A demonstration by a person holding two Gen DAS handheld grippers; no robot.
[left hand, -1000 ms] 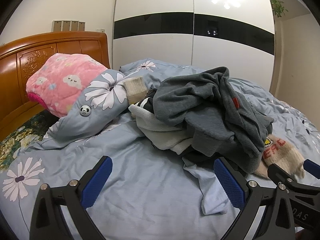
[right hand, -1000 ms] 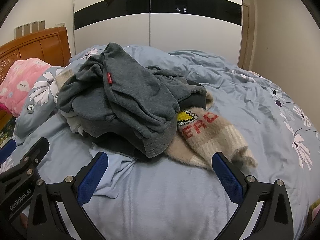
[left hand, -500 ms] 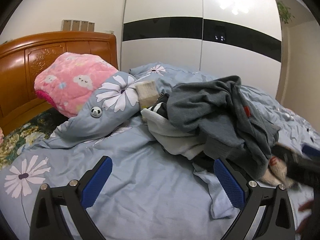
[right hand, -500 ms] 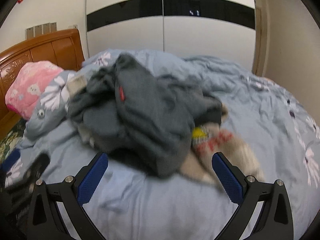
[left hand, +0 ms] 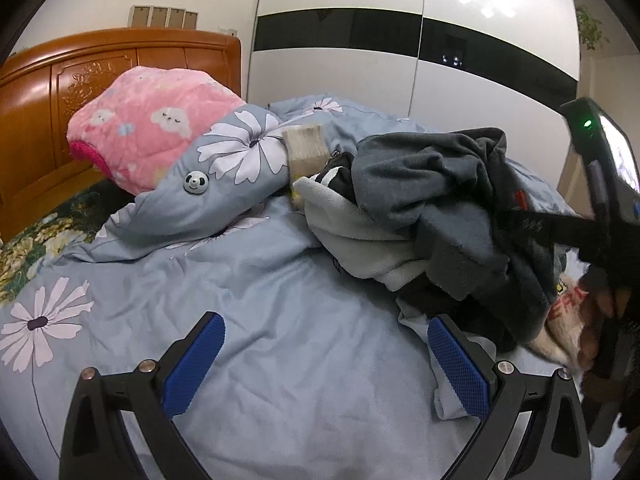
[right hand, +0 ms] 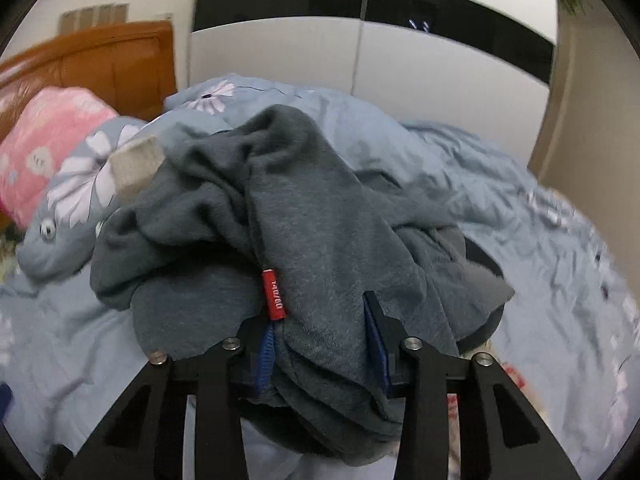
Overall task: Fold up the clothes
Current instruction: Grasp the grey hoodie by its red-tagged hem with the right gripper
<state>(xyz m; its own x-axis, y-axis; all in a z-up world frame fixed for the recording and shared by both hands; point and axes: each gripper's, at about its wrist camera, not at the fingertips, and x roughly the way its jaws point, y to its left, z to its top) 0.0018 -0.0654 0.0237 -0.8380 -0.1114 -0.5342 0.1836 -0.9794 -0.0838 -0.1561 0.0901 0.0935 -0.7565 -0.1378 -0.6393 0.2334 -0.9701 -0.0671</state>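
Note:
A heap of clothes lies on the blue flowered bed cover. On top is a dark grey sweatshirt with a red tag. Under it are a pale fleece garment and a beige knit with red letters. My right gripper has pushed into the heap and its blue pads pinch a thick fold of the grey sweatshirt. In the left wrist view the right gripper's body reaches in over the heap. My left gripper is open above bare bed cover, left of the heap.
A pink quilt and a flowered blue pillow lie against the wooden headboard at the left. A white wardrobe with a black band stands behind the bed. A beige cuff pokes out at the heap's far side.
My right gripper has moved forward into the heap and its jaws have narrowed onto the grey sweatshirt. The left gripper has drifted left and a little closer, still open.

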